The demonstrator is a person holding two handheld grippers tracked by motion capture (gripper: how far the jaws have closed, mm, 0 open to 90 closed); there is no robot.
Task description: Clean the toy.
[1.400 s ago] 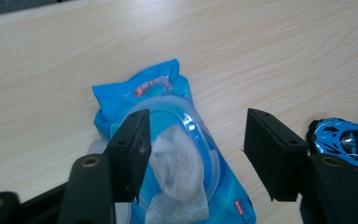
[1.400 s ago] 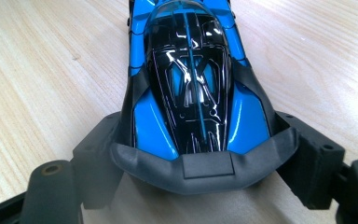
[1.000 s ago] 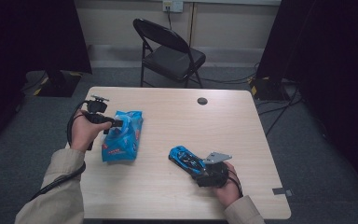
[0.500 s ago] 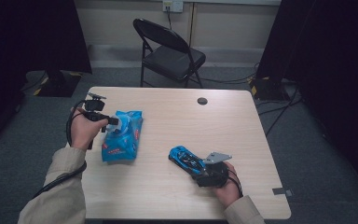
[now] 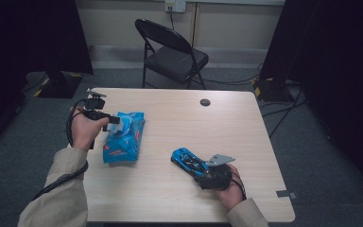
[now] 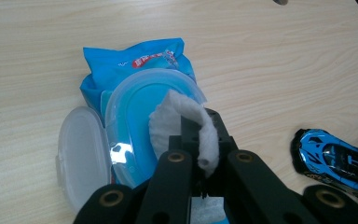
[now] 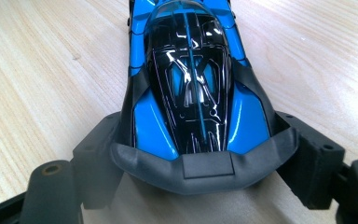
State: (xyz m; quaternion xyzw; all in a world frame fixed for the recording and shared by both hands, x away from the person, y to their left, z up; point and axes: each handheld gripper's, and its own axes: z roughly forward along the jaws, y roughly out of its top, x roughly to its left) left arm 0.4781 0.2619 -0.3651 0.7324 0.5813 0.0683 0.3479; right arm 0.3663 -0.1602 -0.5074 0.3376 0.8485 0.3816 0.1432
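On the table's left side, my left gripper [image 6: 200,154] is clamped on a white wipe [image 6: 186,123] that rises from the blue wipes pack [image 5: 123,137]. Its clear lid [image 6: 81,158] lies flipped open beside the oval opening. Toward the right, my right gripper [image 7: 200,158] holds the blue toy car [image 7: 191,88] by its rear end, jaws pressed against both flanks, wheels on the table [image 5: 194,123].
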